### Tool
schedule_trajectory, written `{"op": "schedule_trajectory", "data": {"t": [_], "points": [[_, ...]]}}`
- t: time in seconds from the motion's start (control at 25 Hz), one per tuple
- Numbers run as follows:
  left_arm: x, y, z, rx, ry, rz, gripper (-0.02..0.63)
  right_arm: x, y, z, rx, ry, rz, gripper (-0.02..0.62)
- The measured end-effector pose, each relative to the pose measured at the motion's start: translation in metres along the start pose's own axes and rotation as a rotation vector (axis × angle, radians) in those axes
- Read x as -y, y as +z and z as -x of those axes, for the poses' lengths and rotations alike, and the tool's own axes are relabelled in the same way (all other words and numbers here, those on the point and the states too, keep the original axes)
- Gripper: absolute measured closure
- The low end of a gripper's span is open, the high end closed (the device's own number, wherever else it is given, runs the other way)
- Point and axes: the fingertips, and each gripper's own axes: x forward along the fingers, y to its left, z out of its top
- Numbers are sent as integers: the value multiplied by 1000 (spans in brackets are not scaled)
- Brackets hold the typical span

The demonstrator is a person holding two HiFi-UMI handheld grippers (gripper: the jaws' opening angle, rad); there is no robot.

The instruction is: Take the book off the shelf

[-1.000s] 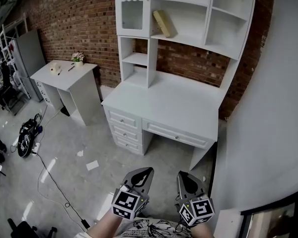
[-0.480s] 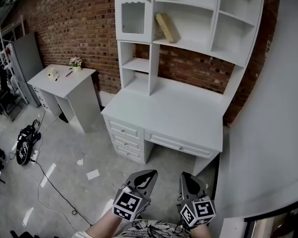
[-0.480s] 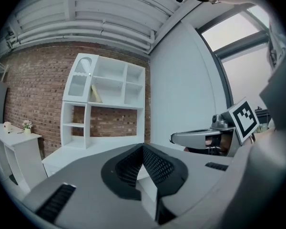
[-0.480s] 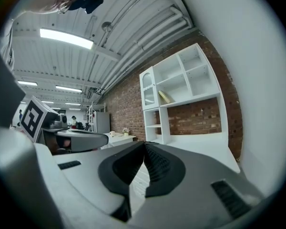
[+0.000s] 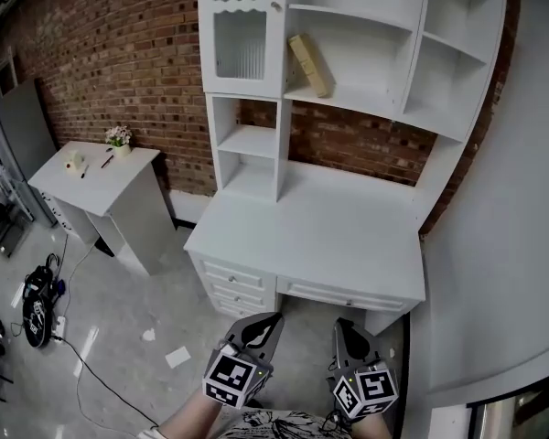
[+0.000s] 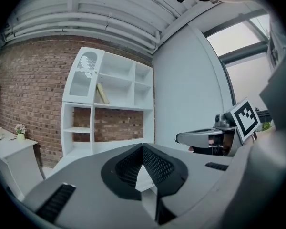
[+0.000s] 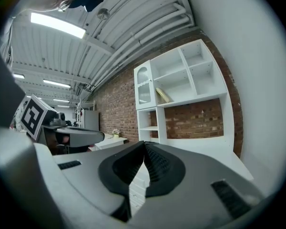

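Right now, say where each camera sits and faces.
Head view: worn high, faces steeply down at desk; left gripper, right gripper below.
Left gripper view: on left gripper, along shut jaws toward shelf; right gripper beside.
Right gripper view: likewise, toward shelf; left gripper beside.
All share the book.

**Painted wood, rough brick, matt plastic**

The tall white shelf unit (image 5: 366,53) and the white counter (image 5: 320,236) under it look like smooth painted wood with a low satin sheen. The red brick wall (image 5: 119,62) behind is rough and matt. The tan book (image 5: 310,64) has a dull, papery cover. The grey floor (image 5: 165,309) shines, glossy. The left claw (image 5: 273,319) and right claw (image 5: 343,324) are smooth matt grey plastic with black ribbed pads (image 6: 158,167).
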Motion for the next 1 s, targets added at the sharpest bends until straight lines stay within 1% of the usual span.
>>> {"op": "schedule_trajectory", "data": {"t": [0.24, 0.4, 0.52, 0.64, 0.76, 0.88, 1.0], "points": [[-107, 14, -1, 10, -5, 11, 593, -36, 23, -84, 12, -46, 29, 594], [-164, 21, 4, 18, -9, 18, 593, -55, 34, -128, 7, -84, 57, 594], [-202, 21, 5, 21, 7, 27, 594, -62, 34, -154, -8, -105, 55, 594], [-228, 19, -1, 25, 22, 47, 594, -58, 33, -174, -19, -122, 40, 594], [-244, 15, -16, 16, 27, 51, 593, -44, 32, -196, -36, -145, 40, 594], [-261, 13, -39, 23, 37, 43, 593, -26, 32, -223, -34, -155, 33, 594], [-276, 14, -73, 29, 42, 33, 593, -6, 37, -254, -12, -143, 27, 594]]}}
